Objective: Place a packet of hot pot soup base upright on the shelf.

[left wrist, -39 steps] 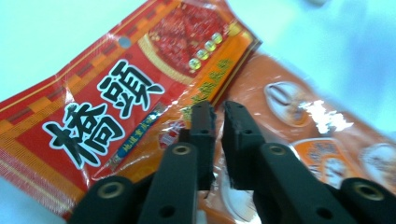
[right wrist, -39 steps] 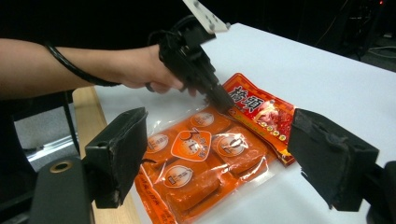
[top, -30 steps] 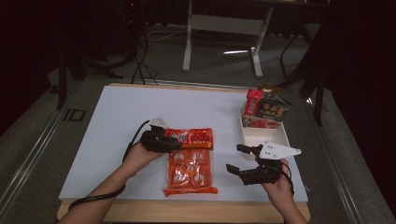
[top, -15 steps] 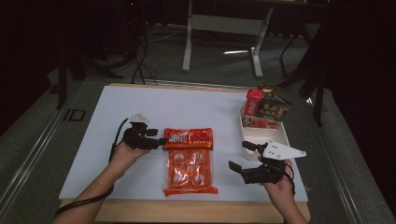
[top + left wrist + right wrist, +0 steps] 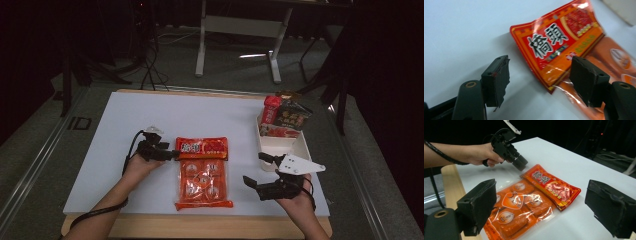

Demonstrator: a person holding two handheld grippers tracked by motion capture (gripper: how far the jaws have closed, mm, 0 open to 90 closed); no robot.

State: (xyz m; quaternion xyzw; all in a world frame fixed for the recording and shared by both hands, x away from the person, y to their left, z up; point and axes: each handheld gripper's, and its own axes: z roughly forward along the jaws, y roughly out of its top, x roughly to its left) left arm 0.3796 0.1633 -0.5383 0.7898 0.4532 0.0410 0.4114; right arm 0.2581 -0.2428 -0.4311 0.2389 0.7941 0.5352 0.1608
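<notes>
On the white worktop (image 5: 115, 130), near its middle, a red sauce packet (image 5: 202, 148) is lying with its near edge overlapping a clear-wrapped orange pack (image 5: 203, 182). At the packet's left end the left gripper (image 5: 172, 154) is hovering, its fingers (image 5: 496, 81) having just been opening; they are now standing apart around the packet's corner without pressing it. In the left gripper view the orange pack is running off the right edge and blurring. Near the right edge the right gripper (image 5: 254, 170) is resting with fingers (image 5: 477, 203) spread wide on nothing. Behind it a white tray (image 5: 280, 145) is holding snack bags (image 5: 285, 117), their print too small to read.
</notes>
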